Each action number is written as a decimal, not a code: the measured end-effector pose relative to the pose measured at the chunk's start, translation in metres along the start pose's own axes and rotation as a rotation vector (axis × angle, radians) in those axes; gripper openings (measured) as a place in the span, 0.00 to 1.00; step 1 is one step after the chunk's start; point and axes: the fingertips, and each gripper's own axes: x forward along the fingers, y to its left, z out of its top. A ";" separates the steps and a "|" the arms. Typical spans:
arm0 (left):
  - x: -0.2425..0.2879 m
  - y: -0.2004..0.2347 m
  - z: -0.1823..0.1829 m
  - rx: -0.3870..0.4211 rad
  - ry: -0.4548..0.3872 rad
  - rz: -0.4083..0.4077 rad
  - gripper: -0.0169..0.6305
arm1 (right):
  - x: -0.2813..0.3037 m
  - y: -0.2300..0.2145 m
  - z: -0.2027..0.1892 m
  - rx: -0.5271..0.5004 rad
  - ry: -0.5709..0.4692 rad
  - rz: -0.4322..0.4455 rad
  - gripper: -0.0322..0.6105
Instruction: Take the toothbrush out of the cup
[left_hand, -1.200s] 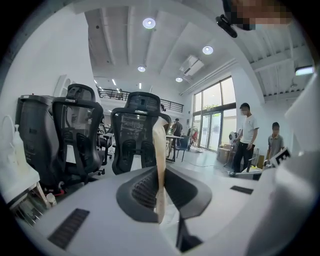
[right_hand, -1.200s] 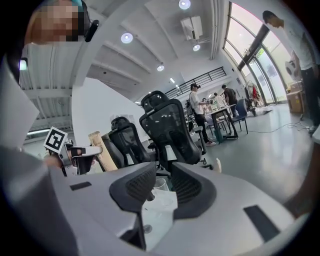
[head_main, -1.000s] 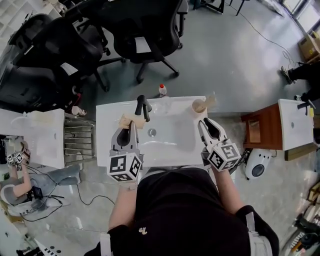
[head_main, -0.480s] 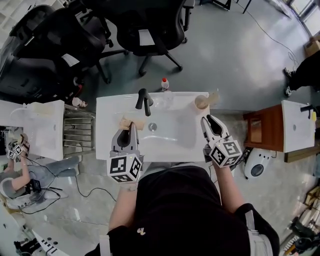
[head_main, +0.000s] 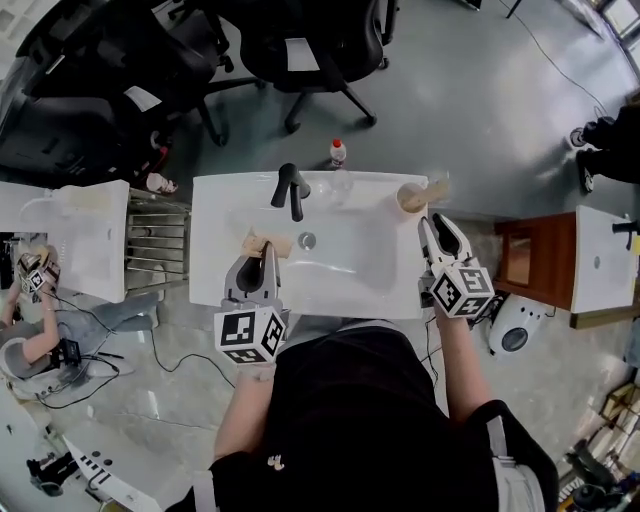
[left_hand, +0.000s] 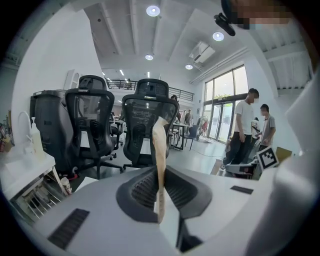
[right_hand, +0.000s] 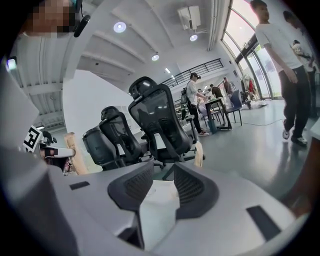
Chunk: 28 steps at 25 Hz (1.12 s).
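Head view shows the right gripper (head_main: 441, 228) just short of the cup (head_main: 408, 198), which stands on the back right corner of the sink (head_main: 215, 250). A tan handle, most likely the toothbrush (head_main: 437, 186), leans out of the cup toward the right. The right gripper's fingers have just been opening and stand apart with nothing between them; only the white sink top shows in the gap in the right gripper view. To do this step well, the open fingers should come either side of the handle above the cup's rim, close on the handle alone, then lift along its lean so the cup is neither dragged nor tipped. The left gripper (head_main: 258, 262) is clenched on a flat tan strip (head_main: 265, 243) over the basin's left side; what the strip is I cannot tell. It is well apart from the cup, so nothing steadies the cup. A black tap (head_main: 290, 190) stands at the back, and a small bottle (head_main: 338, 152) just behind the sink's back edge, both left of the cup and clear of the approach. The cup sits near the edge, so a sideways knock could send it off.
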 end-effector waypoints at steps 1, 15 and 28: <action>0.002 -0.001 -0.002 0.000 0.006 0.001 0.09 | 0.003 -0.005 -0.001 0.000 0.003 -0.007 0.24; 0.023 -0.001 -0.021 -0.001 0.090 0.019 0.09 | 0.044 -0.056 -0.021 0.026 0.072 -0.082 0.33; 0.018 0.010 -0.029 -0.018 0.125 0.066 0.09 | 0.075 -0.072 -0.029 0.015 0.110 -0.111 0.25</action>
